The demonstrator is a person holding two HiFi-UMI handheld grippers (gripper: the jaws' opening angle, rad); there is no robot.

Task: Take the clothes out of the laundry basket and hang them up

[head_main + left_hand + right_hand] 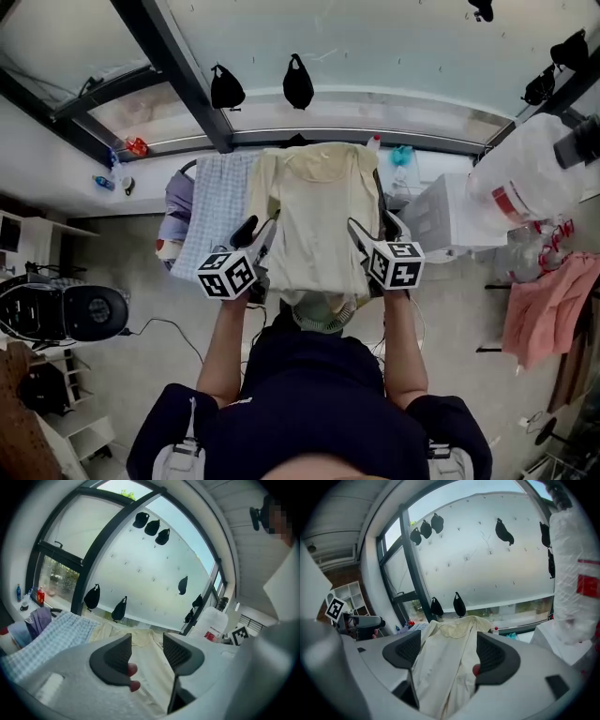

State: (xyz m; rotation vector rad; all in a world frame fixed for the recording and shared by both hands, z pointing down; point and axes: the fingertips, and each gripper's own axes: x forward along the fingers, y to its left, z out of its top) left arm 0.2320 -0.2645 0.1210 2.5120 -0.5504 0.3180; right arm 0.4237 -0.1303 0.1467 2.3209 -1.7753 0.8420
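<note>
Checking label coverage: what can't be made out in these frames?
- Laundry basket: head view, none shows; cream shirt and the person's torso cover what lies below.
- Shirt's support: every view, covered by shirt and checked cloth.
- Shirt's hem: gripper views, behind left gripper and right gripper bodies.

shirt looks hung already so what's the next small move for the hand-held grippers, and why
Probably draw both hand-held grippers back off the shirt. It already hangs spread beside the checked cloth, and the left hand-held gripper and the right hand-held gripper both stand at its lower edge with jaws apart, pressing nothing.
</note>
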